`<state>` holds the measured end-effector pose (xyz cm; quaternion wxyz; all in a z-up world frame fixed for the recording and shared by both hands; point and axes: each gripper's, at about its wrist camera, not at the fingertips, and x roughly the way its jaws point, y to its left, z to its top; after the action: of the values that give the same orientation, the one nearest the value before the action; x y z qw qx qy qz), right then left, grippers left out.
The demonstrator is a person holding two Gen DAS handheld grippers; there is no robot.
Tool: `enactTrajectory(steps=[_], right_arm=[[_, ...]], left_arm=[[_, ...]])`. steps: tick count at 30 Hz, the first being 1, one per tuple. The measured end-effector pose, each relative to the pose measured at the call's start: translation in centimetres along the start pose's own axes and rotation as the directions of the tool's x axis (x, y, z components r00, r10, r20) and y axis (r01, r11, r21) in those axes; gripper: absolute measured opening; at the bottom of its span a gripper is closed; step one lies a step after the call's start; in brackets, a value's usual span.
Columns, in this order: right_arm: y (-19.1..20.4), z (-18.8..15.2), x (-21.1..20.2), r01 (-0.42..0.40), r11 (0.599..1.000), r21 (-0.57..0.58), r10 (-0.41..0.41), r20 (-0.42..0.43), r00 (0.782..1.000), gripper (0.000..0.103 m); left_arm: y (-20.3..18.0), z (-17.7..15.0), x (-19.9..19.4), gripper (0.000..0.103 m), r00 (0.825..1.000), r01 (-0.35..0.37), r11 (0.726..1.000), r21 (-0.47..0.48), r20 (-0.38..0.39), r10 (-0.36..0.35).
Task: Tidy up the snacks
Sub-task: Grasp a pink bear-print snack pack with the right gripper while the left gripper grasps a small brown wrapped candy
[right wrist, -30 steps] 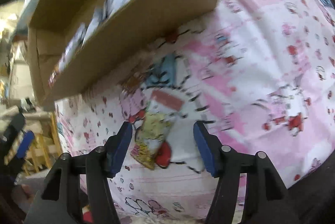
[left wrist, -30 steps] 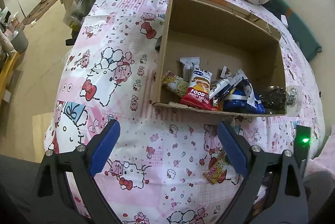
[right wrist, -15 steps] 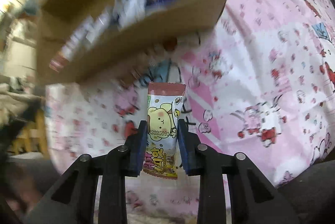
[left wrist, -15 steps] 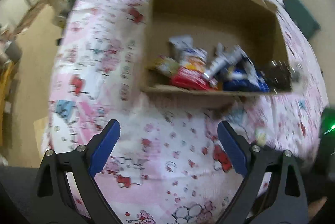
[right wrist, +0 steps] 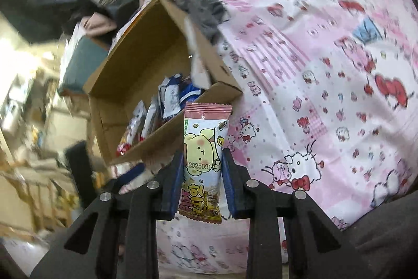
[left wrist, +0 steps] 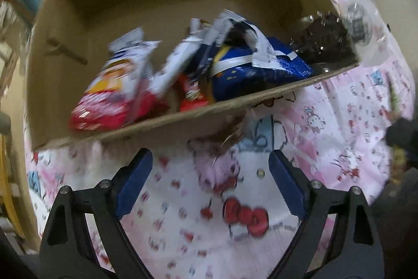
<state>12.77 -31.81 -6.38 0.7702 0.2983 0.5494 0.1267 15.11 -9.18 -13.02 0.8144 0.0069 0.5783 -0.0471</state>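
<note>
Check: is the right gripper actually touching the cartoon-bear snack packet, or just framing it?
Touching. The right wrist view shows both blue pads of the right gripper pressed flat against the sides of the snack packet, which hangs clear of the pink bedsheet.

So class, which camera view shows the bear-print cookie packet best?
The right wrist view: the bear-print cookie packet stands upright, sharp and central, clamped in the right tongs. The left wrist view shows at most an unidentifiable blur at its right edge.
</note>
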Motion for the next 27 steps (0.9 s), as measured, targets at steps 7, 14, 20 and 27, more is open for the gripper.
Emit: enactTrajectory(steps=[7, 14, 20, 27], right_arm=[[-0.5, -0.1, 0.5, -0.059, 0.997, 0.043, 0.06, -0.029, 0.998, 0.03], [-0.9, -0.1, 1.1, -0.084, 0.993, 0.087, 0.089, -0.047, 0.995, 0.03], [-1.0, 0.0, 1.0, -0.092, 0.991, 0.097, 0.096, -0.043, 0.994, 0.03], [-0.8, -0.1, 0.9, -0.092, 0.991, 0.092, 0.095, -0.035, 0.995, 0.03]], left_arm=[[-1.7, 1.3, 3.4, 0.059, 0.999, -0.051, 0.999, 0.006, 0.008, 0.051], [-3.8, 2.2, 3.8, 0.039, 0.999, -0.04, 0.994, 0.104, 0.022, 0.038], [-5.6, 1.5, 3.0, 0.013, 0.999, 0.048, 0.987, 0.151, -0.005, -0.048], [-4.7, -1.2, 2.3, 0.013, 0.989, 0.141, 0.989, 0.035, -0.055, -0.139]])
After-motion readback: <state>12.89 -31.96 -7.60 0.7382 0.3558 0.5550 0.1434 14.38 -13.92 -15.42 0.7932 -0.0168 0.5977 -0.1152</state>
